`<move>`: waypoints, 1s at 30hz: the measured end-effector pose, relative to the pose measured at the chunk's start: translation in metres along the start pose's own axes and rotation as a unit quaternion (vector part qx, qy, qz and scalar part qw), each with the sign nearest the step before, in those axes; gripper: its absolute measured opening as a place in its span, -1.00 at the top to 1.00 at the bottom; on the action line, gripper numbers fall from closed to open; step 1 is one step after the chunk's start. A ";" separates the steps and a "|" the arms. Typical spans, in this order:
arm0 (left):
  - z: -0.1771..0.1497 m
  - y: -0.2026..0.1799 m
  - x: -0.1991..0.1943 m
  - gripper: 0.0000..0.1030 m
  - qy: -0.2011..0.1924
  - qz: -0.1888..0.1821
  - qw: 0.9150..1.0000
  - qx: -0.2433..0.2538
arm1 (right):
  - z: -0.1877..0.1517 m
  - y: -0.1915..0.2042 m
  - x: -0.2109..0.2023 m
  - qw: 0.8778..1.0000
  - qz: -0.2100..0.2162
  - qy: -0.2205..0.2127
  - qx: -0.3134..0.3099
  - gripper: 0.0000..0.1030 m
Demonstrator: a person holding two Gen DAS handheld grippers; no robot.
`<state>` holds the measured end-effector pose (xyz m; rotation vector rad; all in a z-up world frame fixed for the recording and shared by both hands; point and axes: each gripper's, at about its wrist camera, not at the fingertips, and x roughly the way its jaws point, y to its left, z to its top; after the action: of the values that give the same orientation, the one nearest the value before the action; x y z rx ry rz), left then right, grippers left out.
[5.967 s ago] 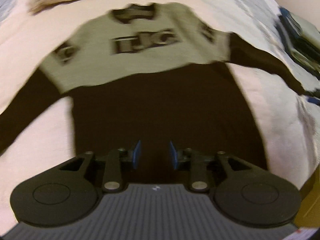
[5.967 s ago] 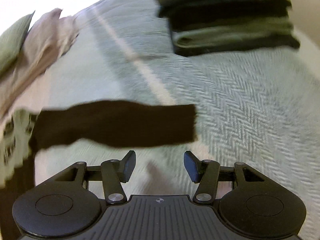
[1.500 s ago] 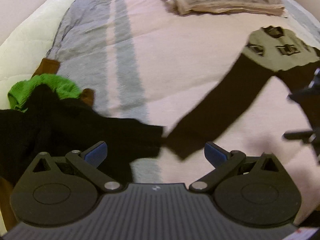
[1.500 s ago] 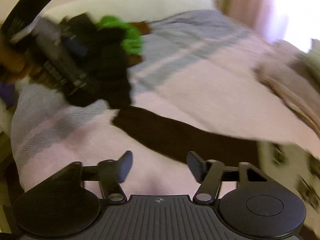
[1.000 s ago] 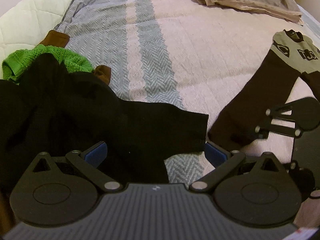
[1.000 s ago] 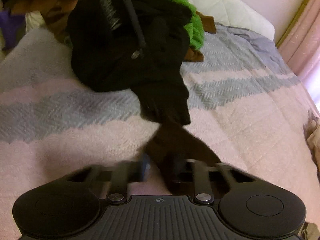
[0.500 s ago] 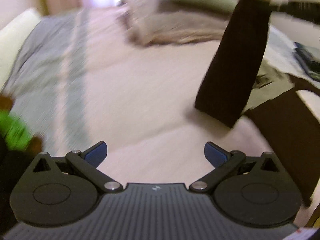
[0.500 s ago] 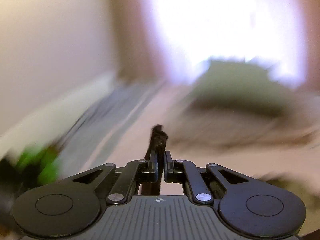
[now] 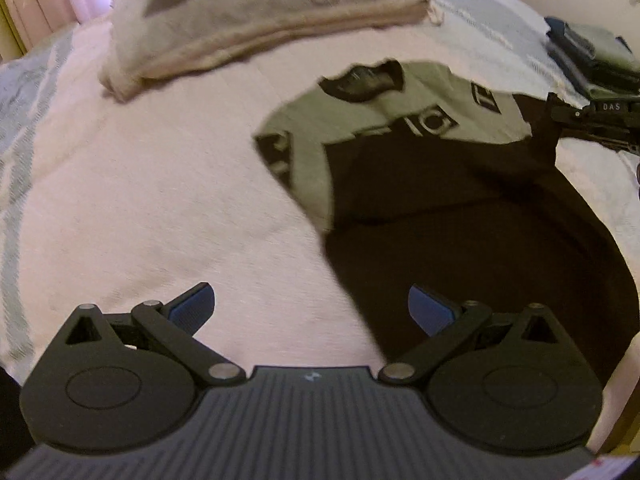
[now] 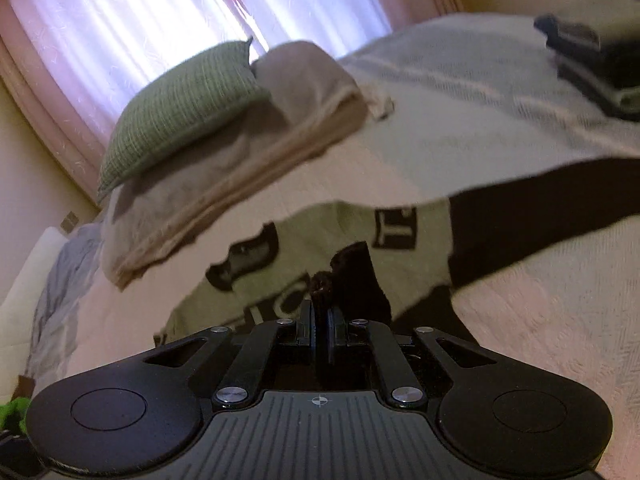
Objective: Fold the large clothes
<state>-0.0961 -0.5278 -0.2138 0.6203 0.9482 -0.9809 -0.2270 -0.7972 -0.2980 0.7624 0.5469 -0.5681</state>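
Observation:
A sweater [image 9: 460, 216] with a dark brown body and a pale green printed yoke lies flat on the pink bedspread [image 9: 160, 200]. Its left sleeve [image 9: 432, 184] is folded across the chest. My right gripper [image 10: 320, 320] is shut on that sleeve's cuff [image 10: 352, 276], over the green yoke [image 10: 288, 256]; its black body shows at the right edge of the left wrist view [image 9: 600, 118]. The other sleeve [image 10: 540, 216] stretches out to the right. My left gripper [image 9: 310, 306] hangs wide open above the sweater's lower left edge, holding nothing.
A folded beige blanket [image 9: 260, 20] with a green cushion [image 10: 180, 112] on it lies at the head of the bed. A stack of folded dark clothes [image 9: 592, 56] sits at the far right. Curtains [image 10: 160, 20] hang behind.
The right gripper has carried the left sleeve from the air down across the sweater's chest. The left gripper has swung right toward the sweater and stayed open.

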 end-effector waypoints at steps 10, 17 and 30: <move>0.032 -0.058 0.026 -0.97 0.001 -0.027 0.999 0.027 | 0.005 -0.039 -0.063 1.000 0.009 -0.015 0.005 0.96; 0.038 -0.077 0.049 -0.97 0.010 -0.060 0.997 0.056 | -0.025 -0.084 -0.033 0.996 -0.015 0.042 0.074 0.65; 0.043 -0.078 0.058 -0.97 0.012 -0.067 0.996 0.057 | 0.007 -0.103 -0.032 0.991 -0.012 0.027 0.134 0.93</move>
<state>-0.1361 -0.6203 -0.2471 0.6727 0.9700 -1.1565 -0.3152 -0.8540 -0.3223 1.0292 0.5354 -0.6528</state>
